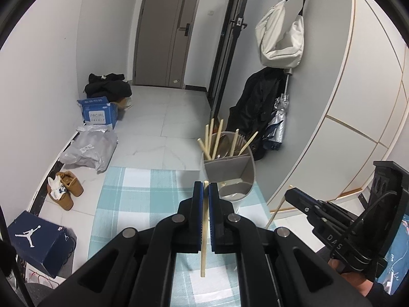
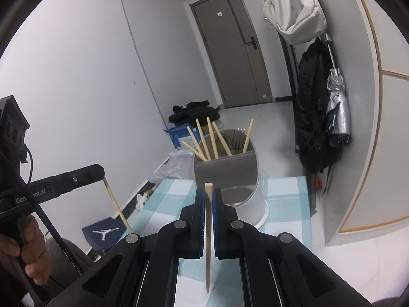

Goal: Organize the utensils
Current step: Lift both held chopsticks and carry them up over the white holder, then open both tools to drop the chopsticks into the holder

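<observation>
A grey divided utensil holder [image 1: 230, 171] stands on the checked cloth and holds several wooden chopsticks [image 1: 214, 140] and forks. My left gripper [image 1: 205, 189] is shut on one wooden chopstick [image 1: 204, 230], held upright above the cloth, just short of the holder. The right gripper [image 1: 288, 195] shows at the right, with its chopstick [image 1: 277, 211] hanging down. In the right wrist view my right gripper [image 2: 209, 194] is shut on a wooden chopstick [image 2: 208, 243] in front of the holder [image 2: 230, 171]. The left gripper [image 2: 99, 171] at the left pinches its chopstick [image 2: 117, 204].
The teal checked cloth [image 1: 133, 204] covers the table. On the floor to the left lie a shoebox [image 1: 33, 240], brown shoes [image 1: 65, 188], plastic bags [image 1: 89, 148] and a blue box [image 1: 99, 112]. A bag, a coat and an umbrella [image 1: 278, 125] hang on the right wall.
</observation>
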`<state>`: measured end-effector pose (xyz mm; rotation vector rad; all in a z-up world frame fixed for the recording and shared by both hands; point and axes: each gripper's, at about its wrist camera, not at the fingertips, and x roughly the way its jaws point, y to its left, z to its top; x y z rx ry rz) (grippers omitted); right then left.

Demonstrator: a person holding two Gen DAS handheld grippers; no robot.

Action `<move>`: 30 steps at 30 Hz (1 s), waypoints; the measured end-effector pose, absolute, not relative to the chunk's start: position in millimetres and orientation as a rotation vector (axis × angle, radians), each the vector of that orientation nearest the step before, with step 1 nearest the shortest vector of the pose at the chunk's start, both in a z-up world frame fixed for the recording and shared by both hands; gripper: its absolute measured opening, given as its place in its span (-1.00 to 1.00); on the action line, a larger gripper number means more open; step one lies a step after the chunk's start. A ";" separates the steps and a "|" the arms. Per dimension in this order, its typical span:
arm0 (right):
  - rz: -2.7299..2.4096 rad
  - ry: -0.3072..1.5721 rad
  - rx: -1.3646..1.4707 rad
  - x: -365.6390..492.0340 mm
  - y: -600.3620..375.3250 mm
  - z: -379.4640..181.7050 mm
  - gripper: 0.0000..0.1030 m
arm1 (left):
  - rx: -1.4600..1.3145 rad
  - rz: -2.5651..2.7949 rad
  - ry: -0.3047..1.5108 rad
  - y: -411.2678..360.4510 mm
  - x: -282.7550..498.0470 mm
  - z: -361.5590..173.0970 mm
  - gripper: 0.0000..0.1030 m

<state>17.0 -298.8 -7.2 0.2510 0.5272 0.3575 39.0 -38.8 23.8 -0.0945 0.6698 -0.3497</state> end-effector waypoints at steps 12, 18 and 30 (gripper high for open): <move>0.346 0.468 0.257 41.7 -324.4 41.0 -0.91 | -0.147 -0.419 0.604 -52.8 60.1 73.5 -0.99; 0.346 0.442 0.260 64.1 -334.7 66.7 -0.91 | -0.199 -0.428 0.570 -54.4 81.6 92.2 -0.99; 0.362 0.395 0.247 122.8 -346.6 104.7 -0.91 | -0.238 -0.404 0.534 -59.2 133.9 99.3 -0.99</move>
